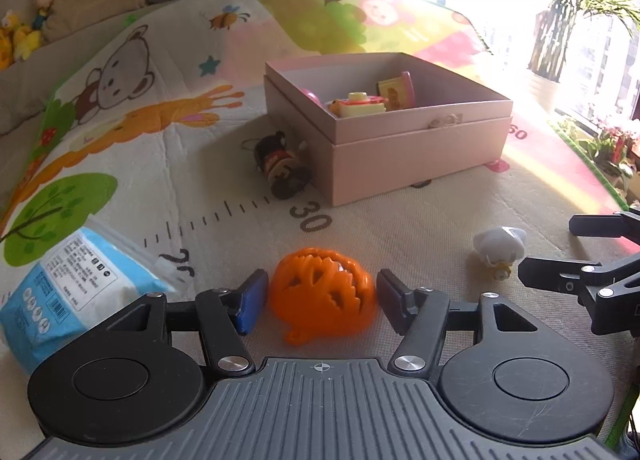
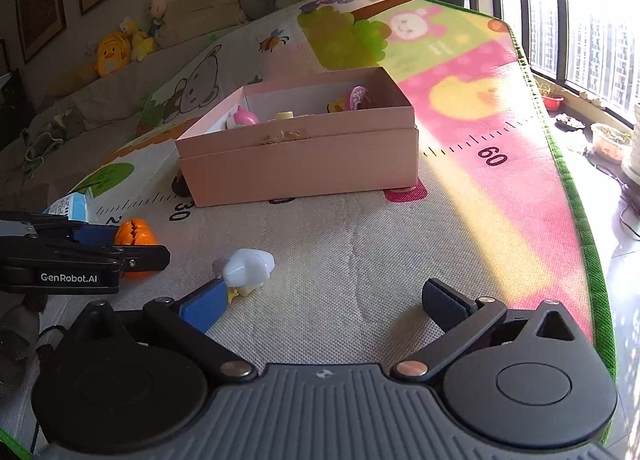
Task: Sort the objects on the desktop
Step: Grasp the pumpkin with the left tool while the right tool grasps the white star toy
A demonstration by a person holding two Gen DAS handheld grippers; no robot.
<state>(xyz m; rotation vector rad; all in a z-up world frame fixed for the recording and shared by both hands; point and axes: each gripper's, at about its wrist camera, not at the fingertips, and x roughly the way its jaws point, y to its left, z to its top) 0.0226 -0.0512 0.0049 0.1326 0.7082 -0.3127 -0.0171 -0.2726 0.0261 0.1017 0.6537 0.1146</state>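
Observation:
An orange pumpkin toy [image 1: 323,292] lies on the play mat between the fingers of my left gripper [image 1: 322,302]. The jaws are open around it, with small gaps on both sides. It also shows in the right wrist view [image 2: 134,238]. A small white toy [image 1: 499,249] lies to its right, just left of my right gripper [image 2: 326,306], which is open and empty; the toy [image 2: 248,270] touches the left fingertip [image 2: 204,306]. The open pink box [image 1: 420,148] holds several toys. A dark figure toy [image 1: 282,166] lies against its left side.
A blue and white packet [image 1: 68,292] lies at the left near my left gripper. The play mat [image 2: 500,220] ends in a green edge at the right. Plush toys sit on a sofa [image 2: 120,48] behind. Plant pots stand by the window.

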